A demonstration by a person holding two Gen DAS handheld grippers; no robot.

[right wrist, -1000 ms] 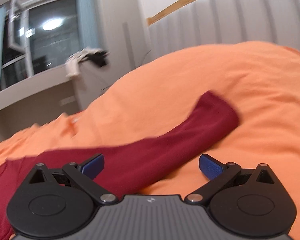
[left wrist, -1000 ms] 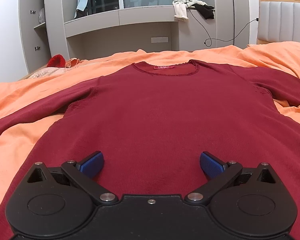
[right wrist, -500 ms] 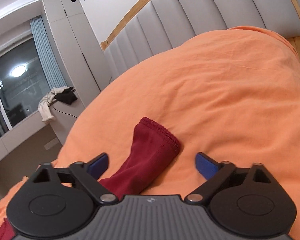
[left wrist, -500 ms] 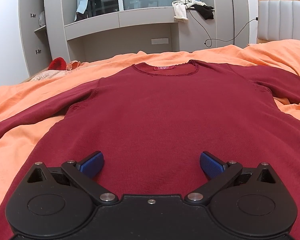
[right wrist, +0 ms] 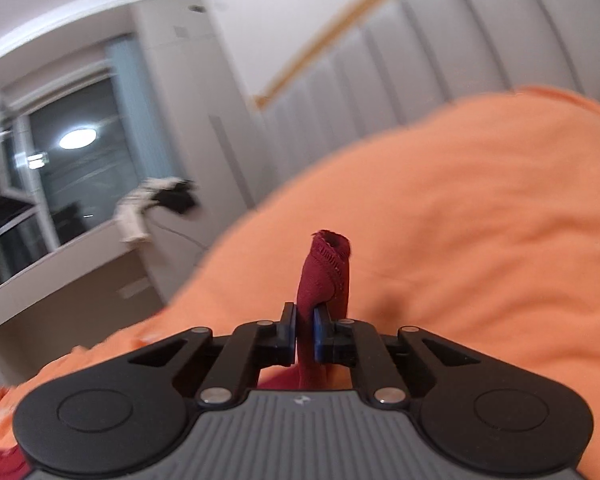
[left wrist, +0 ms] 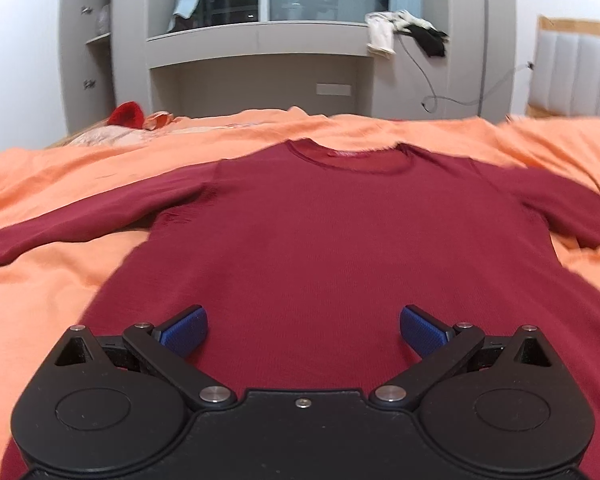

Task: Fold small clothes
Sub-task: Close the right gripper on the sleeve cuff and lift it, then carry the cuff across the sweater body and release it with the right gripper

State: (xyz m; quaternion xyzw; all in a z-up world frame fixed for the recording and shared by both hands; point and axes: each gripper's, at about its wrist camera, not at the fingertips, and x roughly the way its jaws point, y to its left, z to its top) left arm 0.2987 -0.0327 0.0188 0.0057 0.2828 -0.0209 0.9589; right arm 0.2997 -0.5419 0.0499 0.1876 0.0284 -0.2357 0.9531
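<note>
A dark red long-sleeved top (left wrist: pixel 332 232) lies flat on the orange bedsheet (left wrist: pixel 60 280), neck away from me, both sleeves spread sideways. My left gripper (left wrist: pixel 303 330) is open and empty, hovering over the top's lower body near the hem. My right gripper (right wrist: pixel 305 332) is shut on the cuff of the top's right sleeve (right wrist: pixel 324 272), which stands up between the blue pads, lifted off the bedsheet (right wrist: pixel 480 240).
A grey desk and shelf unit (left wrist: pixel 260 60) stands beyond the bed, with clothes (left wrist: pixel 404 32) and a cable hanging from it. A padded headboard (right wrist: pixel 440 60) is at the right. A red item (left wrist: pixel 126 114) lies at the bed's far left corner.
My right gripper was open around the sleeve cuff; it has shut on the cuff and raised it. My left gripper has stayed open and tilted slightly over the top's lower part.
</note>
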